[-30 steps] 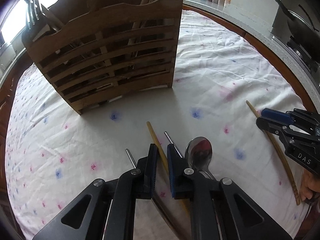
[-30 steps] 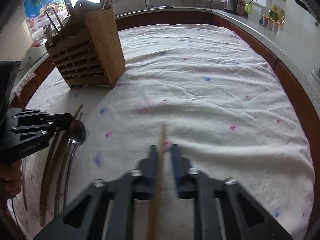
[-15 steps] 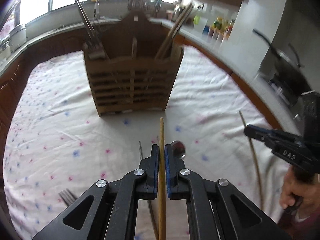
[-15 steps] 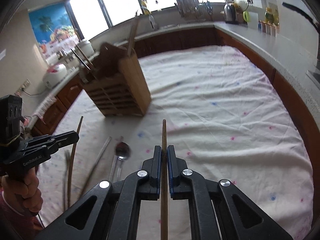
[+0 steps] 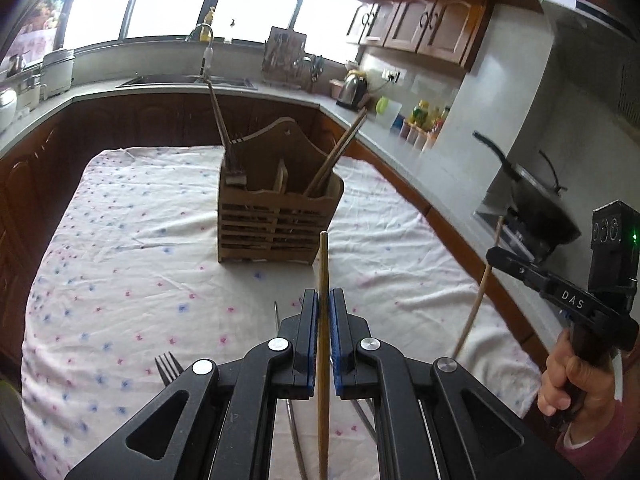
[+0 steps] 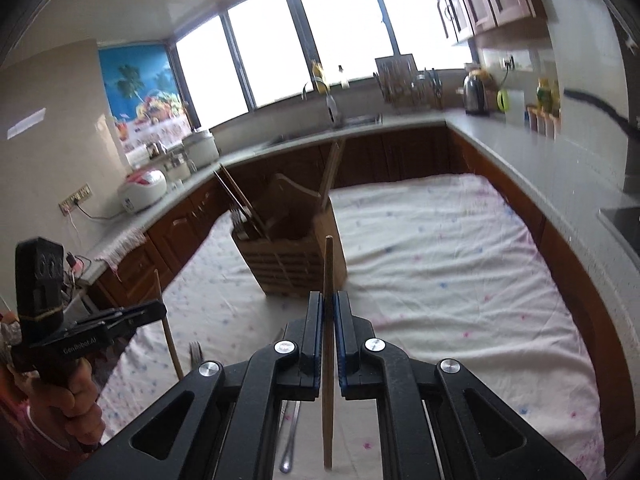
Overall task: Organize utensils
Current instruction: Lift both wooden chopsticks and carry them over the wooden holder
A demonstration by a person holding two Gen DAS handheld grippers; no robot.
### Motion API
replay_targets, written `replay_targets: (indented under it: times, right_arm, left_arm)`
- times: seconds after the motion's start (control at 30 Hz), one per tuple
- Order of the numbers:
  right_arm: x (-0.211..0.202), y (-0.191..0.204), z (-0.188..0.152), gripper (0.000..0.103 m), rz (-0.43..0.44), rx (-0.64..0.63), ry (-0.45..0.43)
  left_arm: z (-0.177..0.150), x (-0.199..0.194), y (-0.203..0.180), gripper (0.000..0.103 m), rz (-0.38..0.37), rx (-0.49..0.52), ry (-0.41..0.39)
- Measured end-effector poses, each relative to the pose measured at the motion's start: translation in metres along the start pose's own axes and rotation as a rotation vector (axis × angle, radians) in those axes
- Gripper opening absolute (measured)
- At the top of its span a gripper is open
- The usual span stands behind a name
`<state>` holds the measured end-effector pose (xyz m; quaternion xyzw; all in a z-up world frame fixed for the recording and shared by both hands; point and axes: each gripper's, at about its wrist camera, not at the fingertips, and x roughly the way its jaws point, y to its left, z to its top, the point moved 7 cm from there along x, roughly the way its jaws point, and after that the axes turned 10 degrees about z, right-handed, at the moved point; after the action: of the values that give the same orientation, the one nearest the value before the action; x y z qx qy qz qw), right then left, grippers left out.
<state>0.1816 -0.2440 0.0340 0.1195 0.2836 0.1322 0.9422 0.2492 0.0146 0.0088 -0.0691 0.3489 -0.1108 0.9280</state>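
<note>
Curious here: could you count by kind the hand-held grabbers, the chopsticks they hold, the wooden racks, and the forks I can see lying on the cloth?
Grippers: 2 (left gripper, right gripper)
Held chopsticks: 2 (left chopstick, right chopstick)
Wooden rack: 1
Fork on the cloth: 1
Total: 6

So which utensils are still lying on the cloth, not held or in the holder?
The fork and the metal handles beside it; each gripper clamps one chopstick.

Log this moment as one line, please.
left gripper: shut on chopstick | right gripper: shut on second chopstick | wooden caddy: ahead | fork: on cloth
</note>
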Motion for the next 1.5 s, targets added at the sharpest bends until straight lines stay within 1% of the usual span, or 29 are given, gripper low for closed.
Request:
replay_targets:
  times: [0.1,0.2,0.3,0.43,0.77,1.17,1.5]
  right_arm:
    - [-0.006,0.008,0.009,0.006,-0.004,-0.015,-0.036]
    - [-0.008,0.012,0.014,0.006,0.003,-0.012,-0.056]
    - [-0.008,0.014,0.017,0.006,0.009,-0.009,-0.065]
    - [-0.008,0.017,0.02,0.006,0.014,-0.014,-0.073]
    - [-0.003,0.015,0.028,0.006,0.023,-0.008,-0.085]
    - [0.006,0.012,0.046,0.006,0.024,-0.011,-0.107]
    - [0.013,0.011,0.078,0.006,0.021,-0.021,-0.155]
  left_arm:
    - [0.004,-0.013,0.006,0.004,-0.013,-0.029,-0.035]
    - [0.008,-0.029,0.013,0.004,-0.008,-0.049,-0.087]
    - [0.008,-0.039,0.019,0.004,-0.001,-0.07,-0.126]
    - [0.009,-0.048,0.027,0.004,0.011,-0.097,-0.157]
    - [0.017,-0.05,0.035,0.004,0.019,-0.126,-0.195]
    - [0.042,-0.045,0.044,0.004,0.02,-0.128,-0.252]
    - [0.068,-0.03,0.054,0.004,0.02,-0.14,-0.3]
